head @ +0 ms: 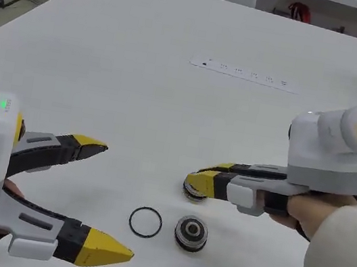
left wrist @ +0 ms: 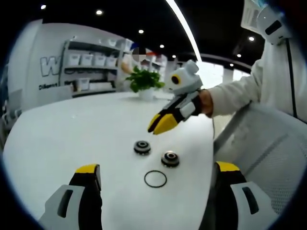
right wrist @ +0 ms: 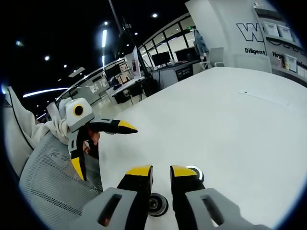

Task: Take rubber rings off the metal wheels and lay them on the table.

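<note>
Two metal wheels lie on the white table (head: 138,86). The near wheel (head: 190,233) (left wrist: 170,159) (right wrist: 156,203) lies flat. The second wheel (head: 191,190) (left wrist: 142,147) (right wrist: 195,170) lies partly hidden under the tips of my right gripper (head: 200,178) (left wrist: 162,125) (right wrist: 161,173), which is shut with only a thin slit between its jaws and nothing in it. A loose black rubber ring (head: 145,222) (left wrist: 155,178) lies flat to the left of the near wheel. My left gripper (head: 109,201) (left wrist: 157,168) (right wrist: 103,143) is held wide open and holds nothing, a little short of the ring.
A white power strip (head: 243,73) lies further back on the table. A potted plant (left wrist: 144,81) stands at the table's far end in the left gripper view. A mesh chair (right wrist: 53,182) stands beside the near table edge.
</note>
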{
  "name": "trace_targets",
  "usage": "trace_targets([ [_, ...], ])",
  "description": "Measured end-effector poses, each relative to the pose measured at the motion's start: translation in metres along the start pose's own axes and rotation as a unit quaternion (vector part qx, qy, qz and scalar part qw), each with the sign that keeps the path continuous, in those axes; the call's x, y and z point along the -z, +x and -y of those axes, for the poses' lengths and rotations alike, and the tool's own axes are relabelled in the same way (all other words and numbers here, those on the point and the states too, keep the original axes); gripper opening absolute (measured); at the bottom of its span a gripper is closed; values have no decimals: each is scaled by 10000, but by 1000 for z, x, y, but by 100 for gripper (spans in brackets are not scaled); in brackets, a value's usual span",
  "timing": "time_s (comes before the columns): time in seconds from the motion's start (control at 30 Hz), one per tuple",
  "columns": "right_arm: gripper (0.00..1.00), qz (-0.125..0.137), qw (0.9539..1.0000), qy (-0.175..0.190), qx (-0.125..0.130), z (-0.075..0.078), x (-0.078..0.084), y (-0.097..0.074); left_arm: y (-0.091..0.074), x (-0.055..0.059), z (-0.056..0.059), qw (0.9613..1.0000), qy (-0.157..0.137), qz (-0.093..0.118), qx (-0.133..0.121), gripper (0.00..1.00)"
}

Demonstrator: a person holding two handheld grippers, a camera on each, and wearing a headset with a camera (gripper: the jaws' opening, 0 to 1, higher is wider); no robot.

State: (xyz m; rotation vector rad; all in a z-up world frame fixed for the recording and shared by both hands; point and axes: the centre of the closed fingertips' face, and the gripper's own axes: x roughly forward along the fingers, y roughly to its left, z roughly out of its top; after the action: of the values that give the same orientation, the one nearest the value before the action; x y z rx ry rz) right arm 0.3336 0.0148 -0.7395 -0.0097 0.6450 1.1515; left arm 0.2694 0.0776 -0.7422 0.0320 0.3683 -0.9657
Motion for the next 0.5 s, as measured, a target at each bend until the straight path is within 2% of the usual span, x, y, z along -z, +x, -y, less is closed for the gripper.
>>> trace_targets([
  [0.17,13,135,9998,-118,97,3,-7,-10,0,0,0,10000,9,6,0,99],
  [0.5,16,467,9982,-117,367,21,-21,-35,1,0,0,10000,-3,-4,11,99],
])
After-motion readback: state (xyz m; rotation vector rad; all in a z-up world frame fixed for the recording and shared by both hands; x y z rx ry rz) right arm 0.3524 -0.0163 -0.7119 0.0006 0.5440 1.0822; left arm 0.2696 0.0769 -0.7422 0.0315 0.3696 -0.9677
